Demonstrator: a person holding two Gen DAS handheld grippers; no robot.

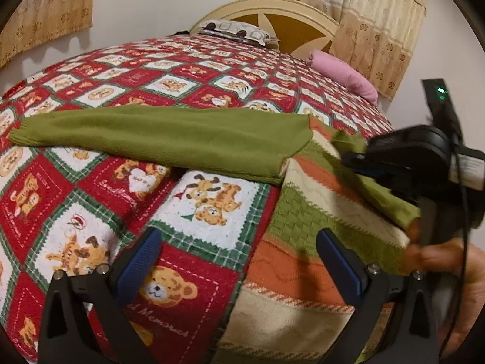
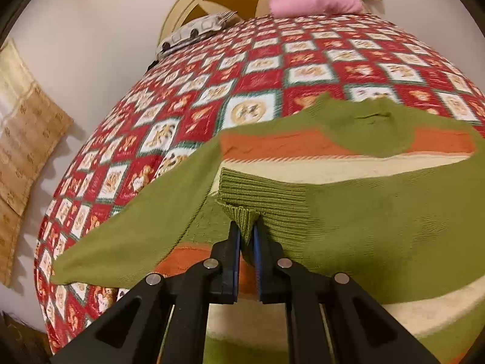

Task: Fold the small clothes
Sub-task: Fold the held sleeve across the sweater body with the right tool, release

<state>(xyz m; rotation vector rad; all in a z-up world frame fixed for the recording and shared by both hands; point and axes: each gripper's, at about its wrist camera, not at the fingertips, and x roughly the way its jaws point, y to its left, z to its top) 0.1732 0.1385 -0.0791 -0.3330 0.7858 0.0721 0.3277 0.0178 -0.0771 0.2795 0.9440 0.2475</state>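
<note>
Nearest in the right wrist view, the right gripper (image 2: 247, 233) is clenched on the ribbed cuff (image 2: 239, 212) of a green knitted sleeve, which is carried across the striped green, orange and cream knitted sweater (image 2: 303, 176). In the left wrist view, the left gripper (image 1: 239, 261) hangs released at 6 o'clock, its blue-padded fingers (image 1: 139, 264) spread above the sweater's hem edge with nothing between them.

The step in hand looks like folding the right-hand sleeve inward over the body. The next move likely calls for laying that cuff flat on the chest and letting go, then taking the other green sleeve (image 1: 157, 139), which stretches flat toward 9 o'clock.

Beyond, the red teddy-bear patchwork bedspread (image 1: 188, 72) offers broad bare room; a pink pillow (image 1: 342, 75) sits at 2 o'clock by the headboard (image 1: 282, 12), well apart.
</note>
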